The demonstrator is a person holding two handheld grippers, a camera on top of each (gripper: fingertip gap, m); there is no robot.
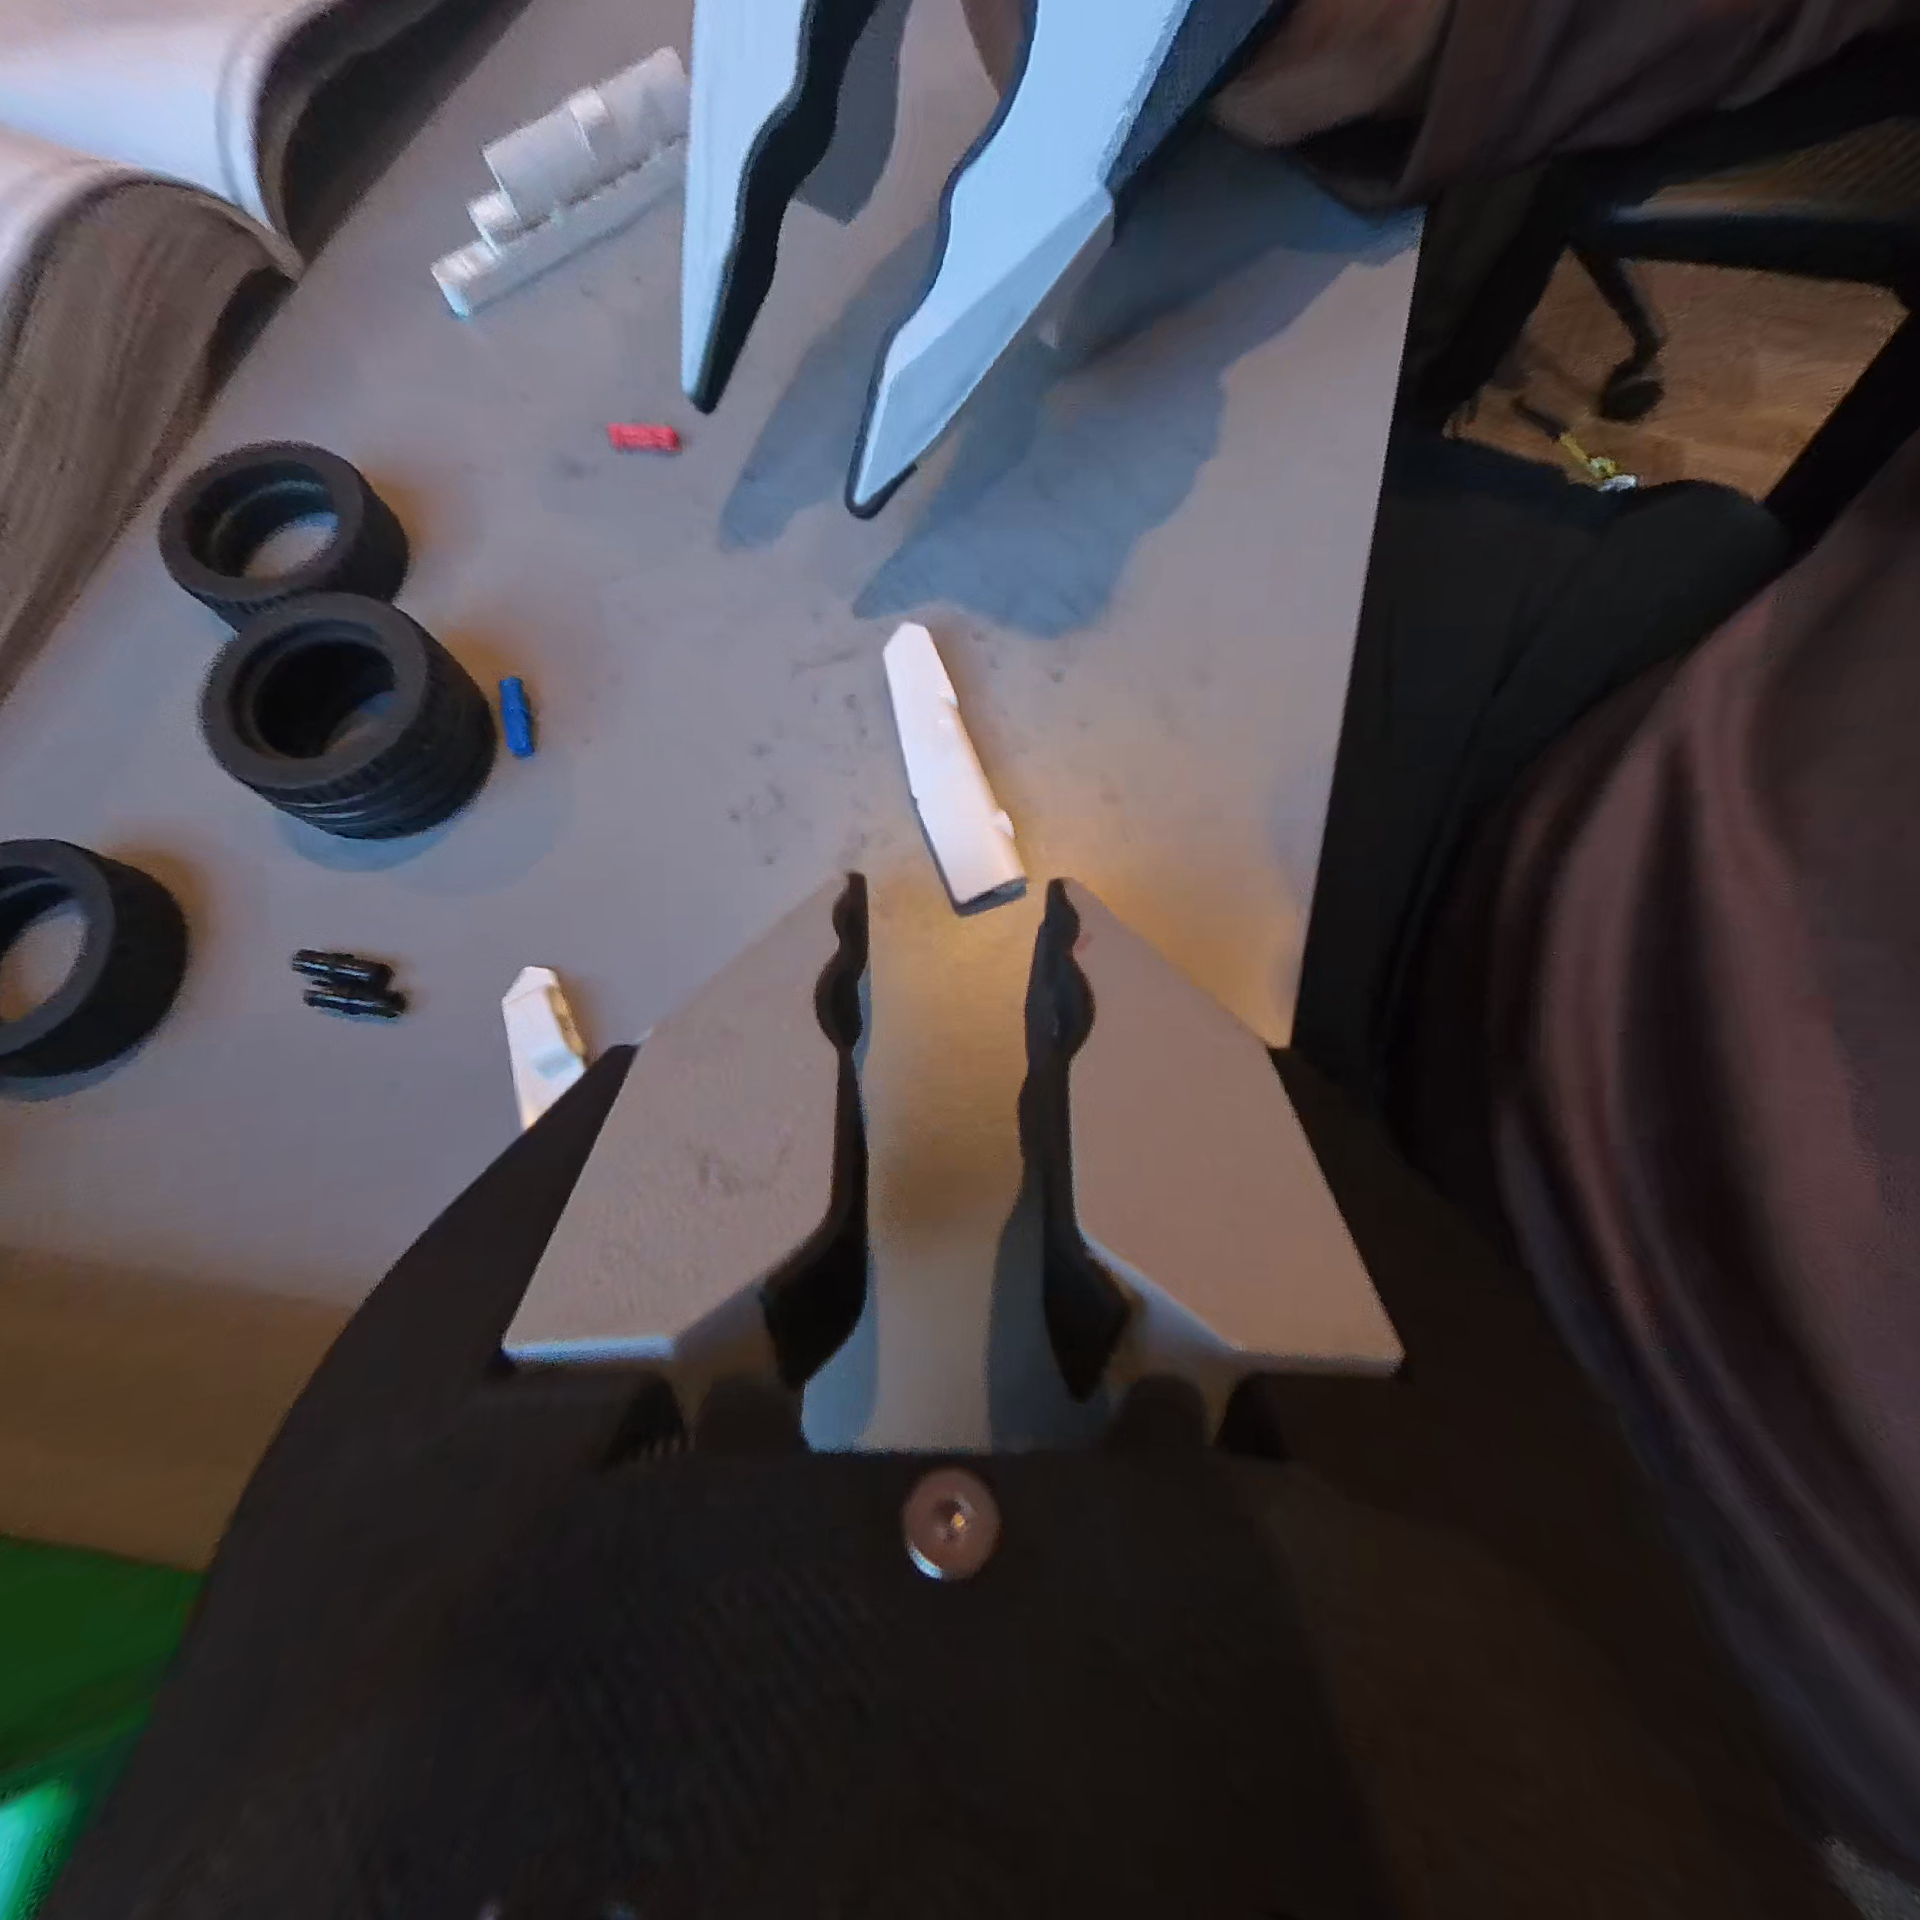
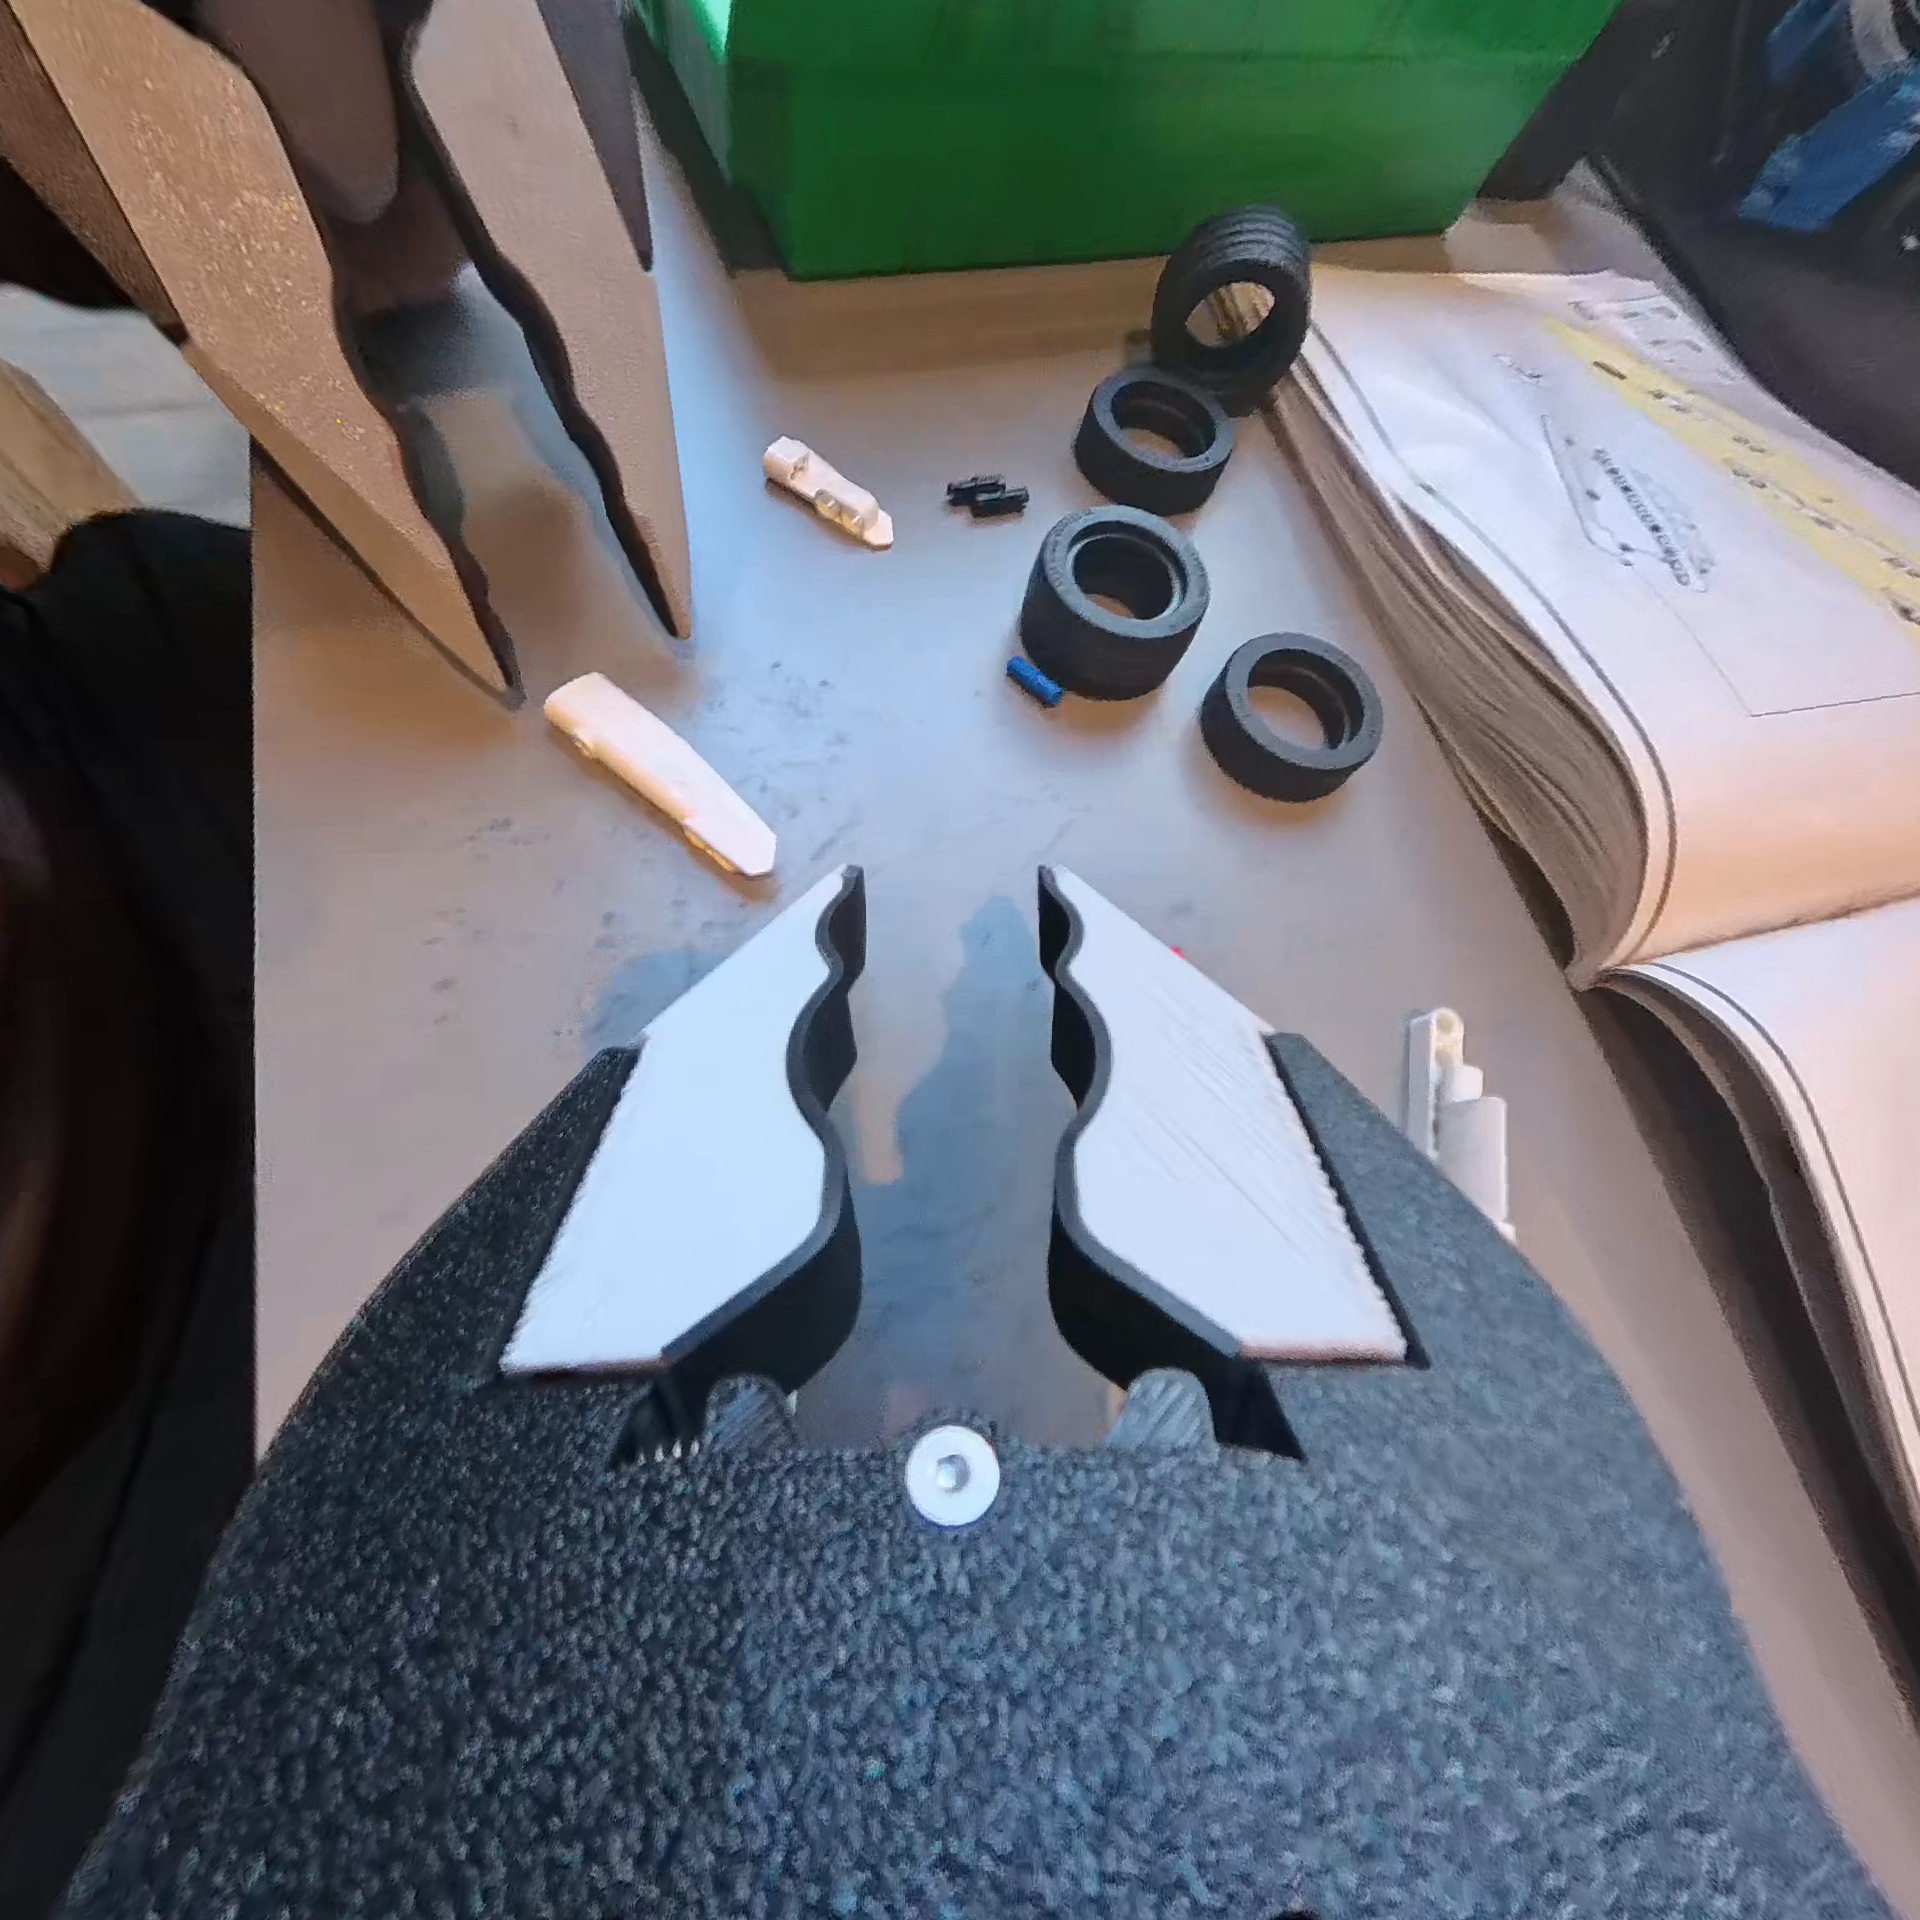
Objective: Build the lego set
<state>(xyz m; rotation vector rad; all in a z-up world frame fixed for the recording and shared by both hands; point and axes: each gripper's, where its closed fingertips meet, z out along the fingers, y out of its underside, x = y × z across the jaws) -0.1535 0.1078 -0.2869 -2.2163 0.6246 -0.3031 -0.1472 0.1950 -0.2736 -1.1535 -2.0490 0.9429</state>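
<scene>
A long white lego piece (image 1: 951, 769) lies on the grey table just ahead of my left gripper (image 1: 954, 894), which is open and empty above the table. The same piece (image 2: 660, 769) lies ahead and left of my right gripper (image 2: 948, 878), also open and empty. Each gripper shows in the other's view: the right (image 1: 787, 452) at the top, the left (image 2: 592, 660) at upper left, its tip close to the piece. A second white piece (image 2: 826, 490) lies farther off. Several black tyres (image 2: 1117, 603) (image 1: 343, 717), a blue pin (image 2: 1032, 681), black pins (image 2: 985, 497) and a red piece (image 1: 644, 436) lie around.
An open instruction book (image 2: 1662, 623) lies along the right in the right wrist view. A green box (image 2: 1091, 125) stands at the back. A white built section (image 1: 561, 208) (image 2: 1455, 1112) sits near the book. The table edge (image 1: 1351, 727) runs close to a person's dark clothing. The left gripper's tips are roughly 10 cm from the right gripper's. From either gripper's tips it is about 8 cm to the blue pin (image 2: 1032, 681). Seen from the left wrist view (image 1: 513, 724) as well.
</scene>
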